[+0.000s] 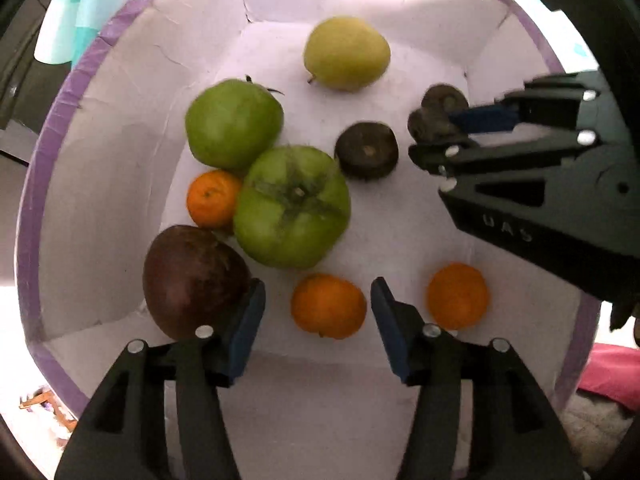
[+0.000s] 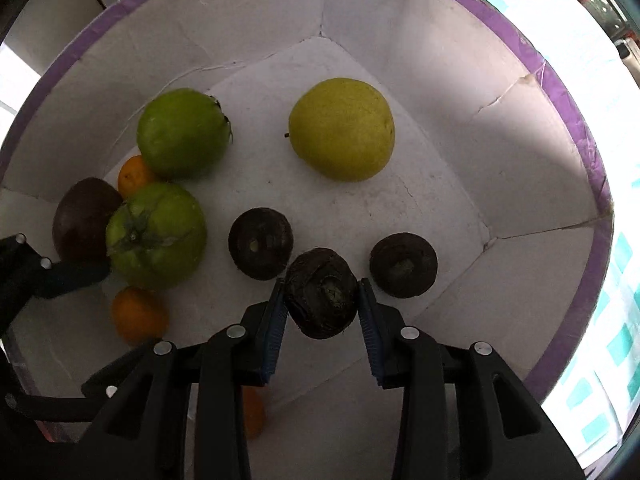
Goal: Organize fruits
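Left gripper [image 1: 318, 318]: fingers stand apart over the box floor, pressing on nothing; a small orange fruit [image 1: 328, 306] lies in the gap between the pads, free of both.
Right gripper [image 2: 322, 312]: and it's got one! Pads pinch a dark round fruit [image 2: 322, 300] from both sides, fingers narrow around it.
White box [image 2: 500, 128]: purple tape along its rim; every fruit sits inside it, both grippers pointing down into it.
Dark purple fruit [image 1: 192, 280]: just beside the left gripper's left finger, near the box wall.
Second orange fruit [image 1: 458, 295]: just outside the left gripper's other finger.
Green fruit with a leafy cap [image 1: 292, 206]: mid-floor, touching a third orange fruit [image 1: 212, 199] and the purple one.
Two dark discs: one [image 2: 261, 243] left of the held fruit, one [image 2: 403, 265] right of it, both lying flat on the floor.
Smooth green fruit [image 2: 182, 133]: behind the capped one, touching it.
Yellow-green fruit [image 2: 342, 128]: farthest back, alone, well apart from the cluster.
Outside the box: teal-and-white cloth [image 2: 616, 340] beside the rim.
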`<action>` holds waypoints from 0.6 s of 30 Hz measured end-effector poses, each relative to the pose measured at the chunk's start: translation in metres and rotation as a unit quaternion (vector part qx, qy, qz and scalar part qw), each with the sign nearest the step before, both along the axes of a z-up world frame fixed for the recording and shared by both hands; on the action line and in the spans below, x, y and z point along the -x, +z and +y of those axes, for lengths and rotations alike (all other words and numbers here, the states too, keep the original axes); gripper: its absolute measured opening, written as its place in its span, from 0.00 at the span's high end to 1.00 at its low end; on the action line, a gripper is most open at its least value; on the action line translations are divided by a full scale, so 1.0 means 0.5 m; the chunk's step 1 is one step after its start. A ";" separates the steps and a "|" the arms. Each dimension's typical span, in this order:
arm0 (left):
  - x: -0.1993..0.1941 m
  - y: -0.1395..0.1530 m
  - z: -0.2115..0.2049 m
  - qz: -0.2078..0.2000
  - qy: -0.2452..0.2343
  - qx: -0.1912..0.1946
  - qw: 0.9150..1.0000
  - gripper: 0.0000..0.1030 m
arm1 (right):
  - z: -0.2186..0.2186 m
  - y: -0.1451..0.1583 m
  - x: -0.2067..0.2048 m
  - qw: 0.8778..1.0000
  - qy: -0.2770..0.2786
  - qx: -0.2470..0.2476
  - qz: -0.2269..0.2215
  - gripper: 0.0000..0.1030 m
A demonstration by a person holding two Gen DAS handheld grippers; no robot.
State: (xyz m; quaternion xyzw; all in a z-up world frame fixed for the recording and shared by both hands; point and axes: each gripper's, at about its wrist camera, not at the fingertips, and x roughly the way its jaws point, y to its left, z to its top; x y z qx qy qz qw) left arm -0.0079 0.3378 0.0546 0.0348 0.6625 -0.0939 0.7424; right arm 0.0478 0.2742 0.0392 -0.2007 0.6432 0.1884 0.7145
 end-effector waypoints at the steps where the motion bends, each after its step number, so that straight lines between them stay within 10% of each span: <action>1: 0.002 0.007 0.002 -0.007 0.001 0.007 1.000 0.35 | -0.002 0.000 -0.001 1.000 -0.005 -0.001 0.001 0.61; 10: 0.033 0.101 0.031 -0.133 0.002 0.009 0.991 0.02 | -0.019 0.067 0.025 0.996 -0.019 -0.051 -0.068 0.22; 18: 0.041 0.151 0.066 -0.199 0.035 0.006 0.979 0.02 | -0.059 0.121 0.015 0.987 -0.063 -0.092 -0.117 0.16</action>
